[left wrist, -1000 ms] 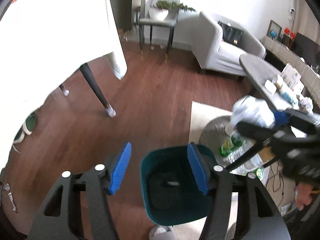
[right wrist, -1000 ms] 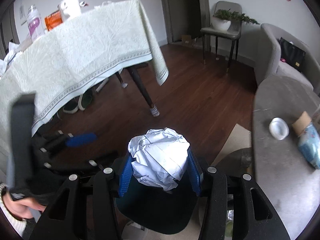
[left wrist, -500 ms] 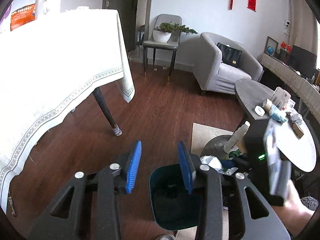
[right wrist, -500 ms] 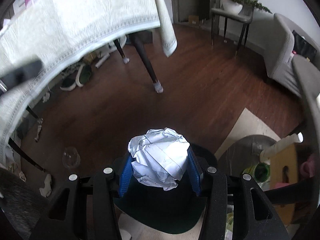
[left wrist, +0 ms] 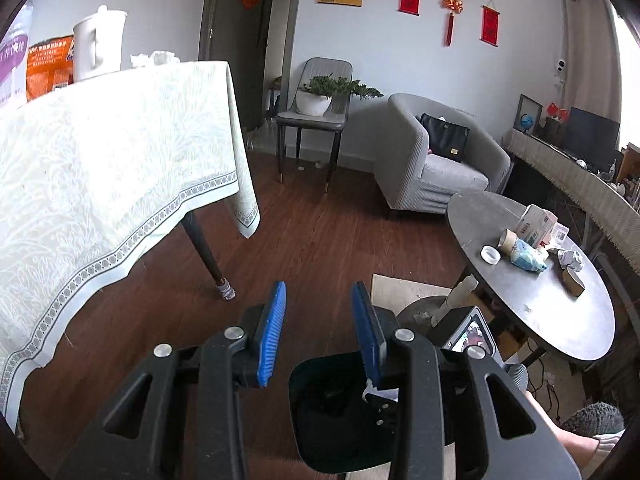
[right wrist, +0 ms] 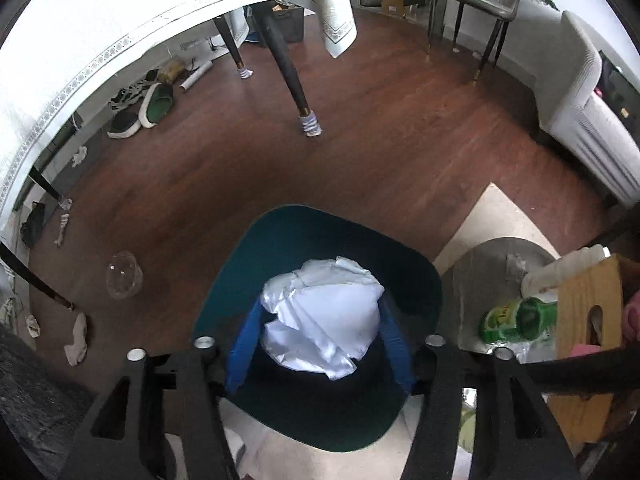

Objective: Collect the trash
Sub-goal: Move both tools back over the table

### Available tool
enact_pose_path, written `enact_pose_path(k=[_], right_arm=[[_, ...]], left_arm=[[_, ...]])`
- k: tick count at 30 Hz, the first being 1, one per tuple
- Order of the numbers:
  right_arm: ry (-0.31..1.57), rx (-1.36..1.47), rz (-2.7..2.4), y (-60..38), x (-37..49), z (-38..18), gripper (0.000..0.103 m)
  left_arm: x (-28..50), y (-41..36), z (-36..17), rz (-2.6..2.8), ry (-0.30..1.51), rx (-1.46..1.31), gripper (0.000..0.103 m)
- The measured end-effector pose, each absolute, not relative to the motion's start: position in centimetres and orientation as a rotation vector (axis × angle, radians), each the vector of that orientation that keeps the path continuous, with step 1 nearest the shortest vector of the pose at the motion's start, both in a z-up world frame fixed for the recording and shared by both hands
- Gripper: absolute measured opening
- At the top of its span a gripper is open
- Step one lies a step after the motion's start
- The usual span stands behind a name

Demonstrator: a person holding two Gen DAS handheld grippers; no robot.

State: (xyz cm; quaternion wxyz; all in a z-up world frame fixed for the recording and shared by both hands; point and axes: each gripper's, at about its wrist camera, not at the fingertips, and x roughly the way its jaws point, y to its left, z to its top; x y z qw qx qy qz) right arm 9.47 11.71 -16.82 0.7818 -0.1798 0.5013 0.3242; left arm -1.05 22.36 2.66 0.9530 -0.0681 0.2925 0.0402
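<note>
Dark wooden floor spreads beneath us as our right gripper (right wrist: 320, 340), jaws just widening around the crumpled paper (right wrist: 324, 316), hangs over the green bin (right wrist: 412, 276); our left gripper (left wrist: 318, 332) stands empty, jaws narrowly apart. Farther off, a plastic cup (right wrist: 124, 280) and round tabletop (left wrist: 532, 312) litter remain.

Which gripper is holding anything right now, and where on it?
The right gripper, jaws just opening, has the crumpled paper ball between its pads by its sides, over the green bin. The left gripper holds nothing.
</note>
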Motion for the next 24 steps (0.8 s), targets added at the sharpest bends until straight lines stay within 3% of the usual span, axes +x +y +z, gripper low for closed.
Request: enact_pose_path(k=[24], right_arm=[[0.679,-0.240,0.719,3.3,6.3,-2.5,0.060]], left_arm=[[0.2,16.8,5.4,0.043,0.527,-0.084,0.037]])
